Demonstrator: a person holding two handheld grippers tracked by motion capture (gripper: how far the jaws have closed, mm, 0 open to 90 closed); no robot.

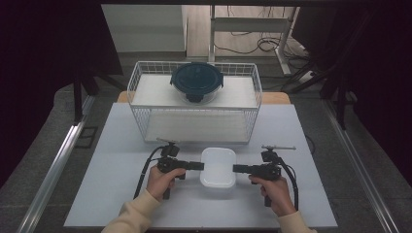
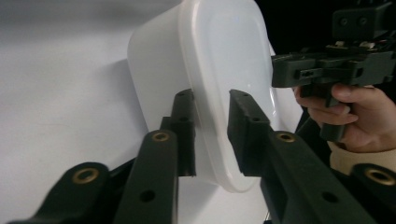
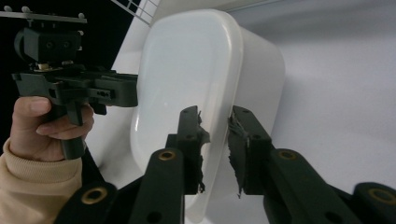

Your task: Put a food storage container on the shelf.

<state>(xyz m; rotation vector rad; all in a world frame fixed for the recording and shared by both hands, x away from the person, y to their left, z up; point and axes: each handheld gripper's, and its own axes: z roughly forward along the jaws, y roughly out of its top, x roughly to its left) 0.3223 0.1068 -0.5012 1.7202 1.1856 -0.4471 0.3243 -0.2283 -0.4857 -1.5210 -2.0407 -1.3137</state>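
Left gripper (image 1: 199, 166) and right gripper (image 1: 236, 168) set against opposite edges of a white lidded container (image 1: 218, 167), jaws parted around its rim on each side, not clamped tight. Resting on the white table (image 1: 111, 194), at centre, just in front of a wire basket (image 1: 194, 99). Inside the basket, on its upper shelf, a round dark-lidded container (image 1: 197, 81).

The high view is dim and soft, its side margins sunk in black around the pale table (image 1: 121, 194). In both gripper views the white container (image 2: 233, 60) carries a mild sheen, nearest jaws blur, and backgrounds behind the container go dark.
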